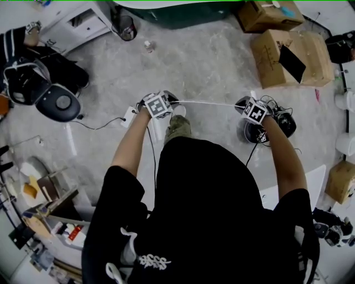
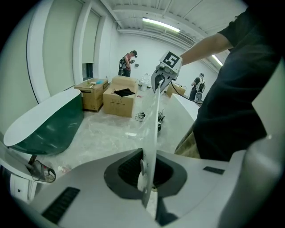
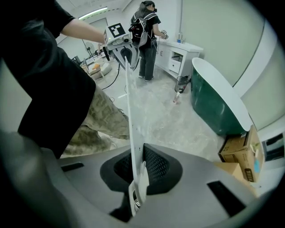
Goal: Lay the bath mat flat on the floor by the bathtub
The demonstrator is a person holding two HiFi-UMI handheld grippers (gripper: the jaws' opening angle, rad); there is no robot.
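Two grippers, my left gripper (image 1: pixel 160 105) and right gripper (image 1: pixel 255 112), are each pinched tight on one edge of the bath mat (image 2: pixel 151 124), which stretches between them above the floor (image 1: pixel 199 61). Nothing is laid yet, and the bathtub (image 1: pixel 183 16) sits far ahead. The mat's lower part hangs, I think, hidden under me.

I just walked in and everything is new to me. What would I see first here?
First, the thin whitish bath mat, held stretched in the air in front of the person, with the left gripper and the right gripper each shut on one end. Next, the big dark green bathtub with its white rim, at the top of the head view. Cardboard boxes sit on the floor to its right there.
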